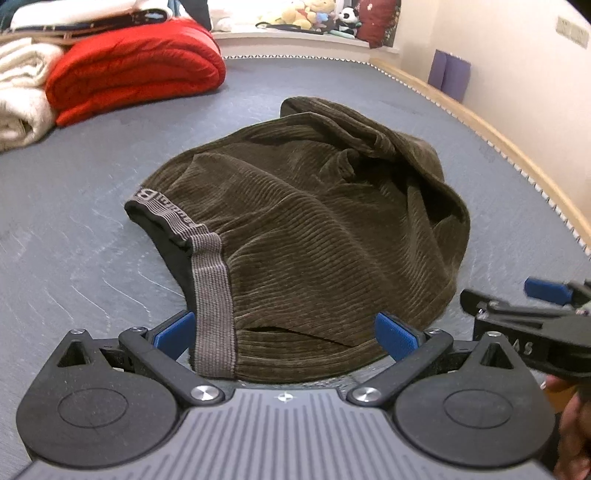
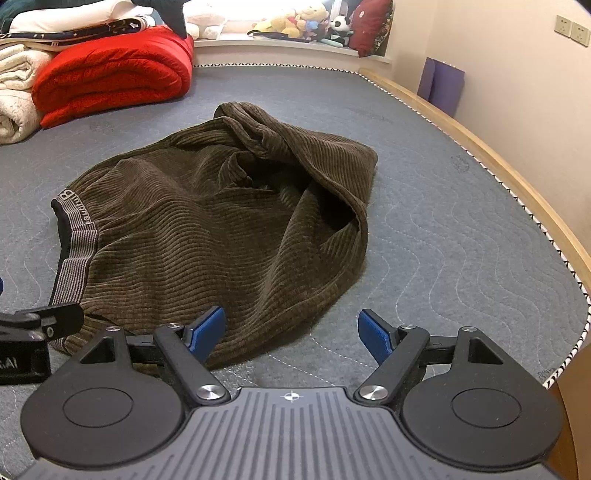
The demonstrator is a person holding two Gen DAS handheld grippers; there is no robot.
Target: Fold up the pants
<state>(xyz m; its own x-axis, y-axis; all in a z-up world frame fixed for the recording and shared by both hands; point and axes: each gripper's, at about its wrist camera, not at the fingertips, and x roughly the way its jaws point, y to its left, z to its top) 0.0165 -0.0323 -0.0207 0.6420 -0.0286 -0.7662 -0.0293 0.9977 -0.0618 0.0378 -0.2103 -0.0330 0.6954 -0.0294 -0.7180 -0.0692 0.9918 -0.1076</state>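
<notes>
Left wrist view: the pants lie in a rumpled brown corduroy heap in the middle of the grey mattress.
Waistband: the grey striped band runs down the heap's left side toward the near edge, partly turned out to show black lining.
Left gripper: jaws spread wide, the near hem of the pants between the blue pads, neither pad pressing on the cloth.
Right gripper: enters from the right edge, just beside the heap; its jaws cannot be judged from here.
Far left corner: a red quilt folded beside white blankets.

Right wrist view: the pants sit left of centre on the mattress, well apart from its right edge.
Right gripper: jaws wide, left pad over the heap's near hem, right pad over bare mattress, nothing gripped.
Left gripper: only a black part shows at the left edge, by the waistband.
Far edge: plush toys on a sill beyond the mattress.
</notes>
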